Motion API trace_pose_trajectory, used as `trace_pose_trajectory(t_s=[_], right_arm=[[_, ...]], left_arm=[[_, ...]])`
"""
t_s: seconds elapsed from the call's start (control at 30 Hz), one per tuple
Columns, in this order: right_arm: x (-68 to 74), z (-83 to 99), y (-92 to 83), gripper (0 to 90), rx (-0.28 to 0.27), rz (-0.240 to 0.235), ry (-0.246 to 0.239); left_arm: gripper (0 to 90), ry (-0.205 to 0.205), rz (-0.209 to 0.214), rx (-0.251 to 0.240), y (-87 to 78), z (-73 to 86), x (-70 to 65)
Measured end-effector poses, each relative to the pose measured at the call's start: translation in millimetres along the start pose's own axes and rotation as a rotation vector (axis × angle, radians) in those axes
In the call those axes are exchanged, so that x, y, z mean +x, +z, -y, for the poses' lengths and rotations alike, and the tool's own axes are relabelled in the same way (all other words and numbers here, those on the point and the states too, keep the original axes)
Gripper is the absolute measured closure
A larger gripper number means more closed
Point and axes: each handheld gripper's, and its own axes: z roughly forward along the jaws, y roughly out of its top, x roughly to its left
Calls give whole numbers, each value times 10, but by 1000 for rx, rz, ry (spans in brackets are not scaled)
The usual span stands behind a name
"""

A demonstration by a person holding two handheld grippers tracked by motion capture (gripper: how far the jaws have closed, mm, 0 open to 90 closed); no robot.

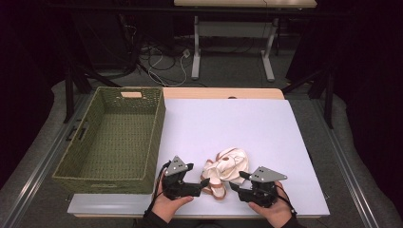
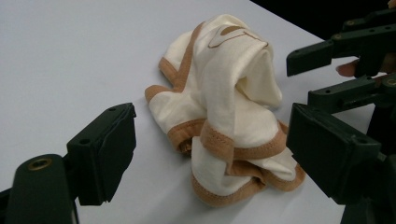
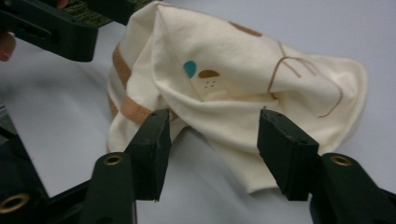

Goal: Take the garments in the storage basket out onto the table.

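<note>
Left hand-held gripper (image 1: 205, 182) sits at the near edge of the surface (image 1: 266, 123), jaws wide apart w/ the crumpled garment (image 1: 227, 167) between them but pads not pressing on it yet, so nothing held. Right hand-held gripper (image 1: 236, 182) comes in from the other side, jaws roughly half open, straddling a fold of the cloth; in the right gripper view the pads look just clear of the fabric, no real pinch afaict.

Garment is a small cream piece w/ tan trim, bunched in a heap near the front middle of the surface, right between the two tools. Green woven basket (image 1: 111, 137) is off to the left, well apart.

Handling-wise imo: light, floppy, zero stiffness, will sag and unfold once lifted. Not fragile, not slippery. Best bet is pinching the thicker tan hem, one edge per side.
</note>
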Motion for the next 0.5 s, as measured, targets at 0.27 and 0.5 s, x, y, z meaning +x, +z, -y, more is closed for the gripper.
trace_pose_trajectory(t_s=[0.27,0.5], right_arm=[[79,-7,27,521,17,-47,12],[147,6,107,544,47,-95,3]], left_arm=[[203,-4,-24,-4,8,27,43],[249,6,-14,-8,30,43,32]])
